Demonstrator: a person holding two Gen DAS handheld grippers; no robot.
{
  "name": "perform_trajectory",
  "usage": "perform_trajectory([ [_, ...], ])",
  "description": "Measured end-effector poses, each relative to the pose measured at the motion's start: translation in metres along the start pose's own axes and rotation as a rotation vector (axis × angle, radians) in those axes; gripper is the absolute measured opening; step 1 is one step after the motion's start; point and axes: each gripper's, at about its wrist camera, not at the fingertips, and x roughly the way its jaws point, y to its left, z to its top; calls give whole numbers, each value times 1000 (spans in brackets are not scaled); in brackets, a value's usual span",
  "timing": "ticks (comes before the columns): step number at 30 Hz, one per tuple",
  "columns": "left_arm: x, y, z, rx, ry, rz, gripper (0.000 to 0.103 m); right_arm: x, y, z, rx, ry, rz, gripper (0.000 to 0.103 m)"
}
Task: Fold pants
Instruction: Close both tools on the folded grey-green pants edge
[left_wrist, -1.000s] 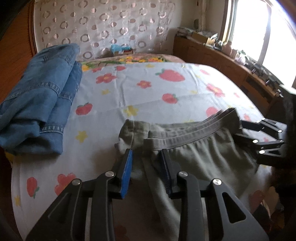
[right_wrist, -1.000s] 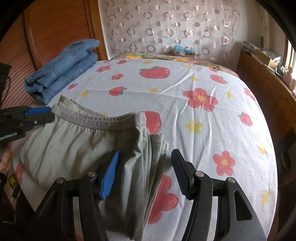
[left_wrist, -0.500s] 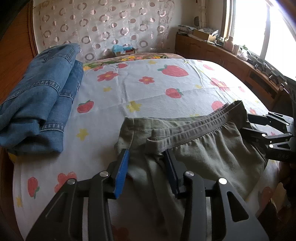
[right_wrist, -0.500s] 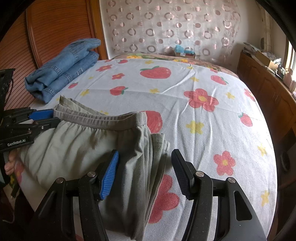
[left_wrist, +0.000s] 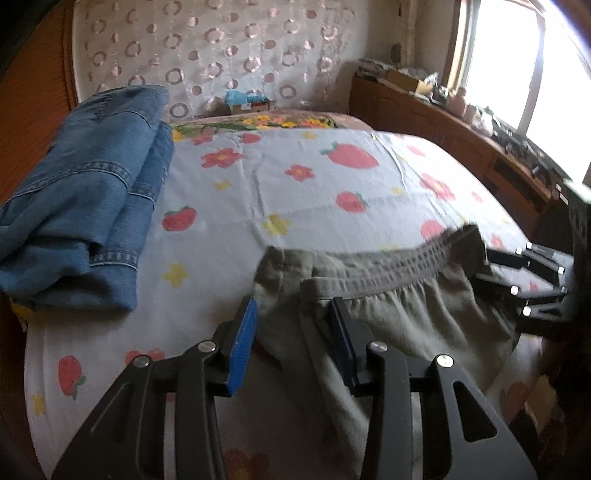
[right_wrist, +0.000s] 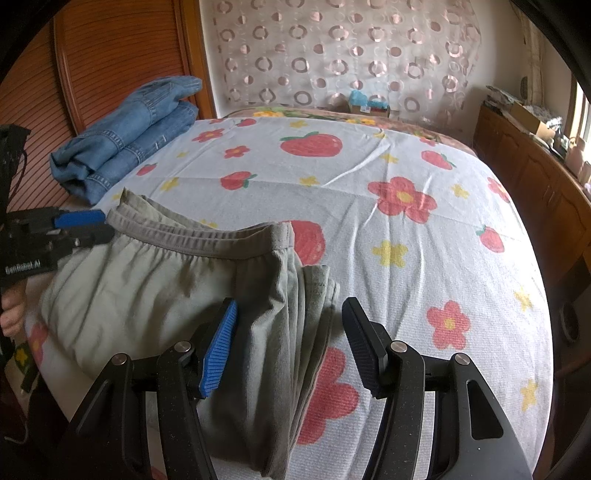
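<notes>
Lying between each wide-open tool (left_wrist: 291, 339) (right_wrist: 288, 347), the pants (right_wrist: 147, 288) span both.

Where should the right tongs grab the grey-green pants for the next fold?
Probably the stacked side edge of the grey-green pants, just below the elastic waistband. Come in low from the near edge of the bed: the right tongs already straddle those layers, open.

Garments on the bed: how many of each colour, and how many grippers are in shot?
Olive-green pants: 1
Blue jeans: 1, folded
Garments total: 2
Grippers: 2, left and right, both open astride the pants
Total: 4
</notes>
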Motion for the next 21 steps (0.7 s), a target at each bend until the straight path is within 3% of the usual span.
perform_trajectory([
  [7, 17, 0, 0, 10, 24, 34, 41, 0, 0, 0, -1, 0, -1, 59],
  [10, 20, 4, -1, -13, 28, 30, 47, 0, 0, 0, 0, 0, 0, 59],
  [11, 21, 7, 0, -33, 33, 36, 55, 0, 0, 0, 0, 0, 0, 59],
  [21, 22, 8, 1, -25, 45, 20, 56, 0, 1, 0, -1, 0, 1, 59],
])
